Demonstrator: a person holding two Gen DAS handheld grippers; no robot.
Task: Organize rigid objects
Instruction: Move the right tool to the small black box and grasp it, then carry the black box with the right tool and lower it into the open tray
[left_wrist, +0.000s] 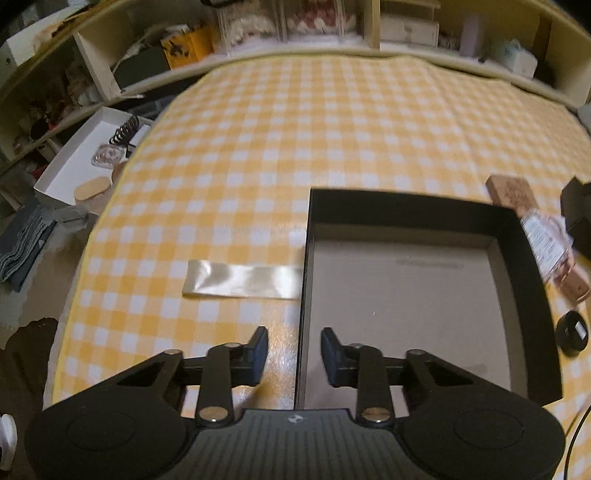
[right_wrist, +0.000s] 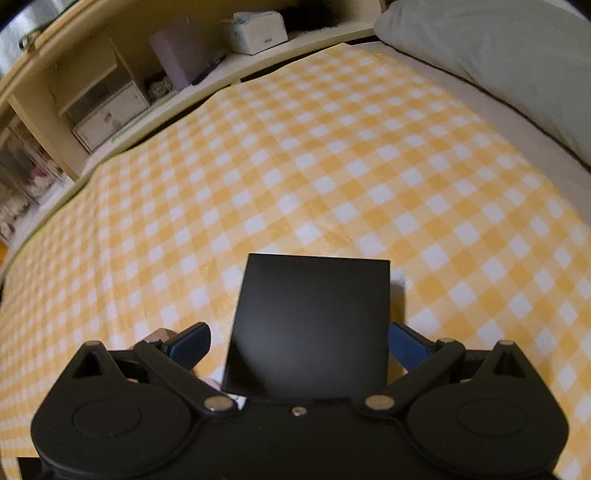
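An open black box (left_wrist: 406, 206) with a grey floor lies on the yellow checked cloth (left_wrist: 295, 129) in the left wrist view. My left gripper (left_wrist: 294, 352) straddles the box's left wall, one finger outside and one inside. The pads stand apart from the wall. In the right wrist view a flat-topped black box (right_wrist: 314, 317) sits between the fingers of my right gripper (right_wrist: 299, 336). The left fingertip (right_wrist: 192, 343) is clear of the box's side. The right fingertip (right_wrist: 406, 347) is close against its edge, partly hidden.
A shiny cream strip (left_wrist: 240, 282) lies left of the open box. A brown labelled package (left_wrist: 539, 229) and a small black round item (left_wrist: 572, 332) lie to its right. A white tray (left_wrist: 55, 177) with small items sits off the cloth at left. Shelves (left_wrist: 258, 29) line the back; a grey pillow (right_wrist: 498, 55) is at the right.
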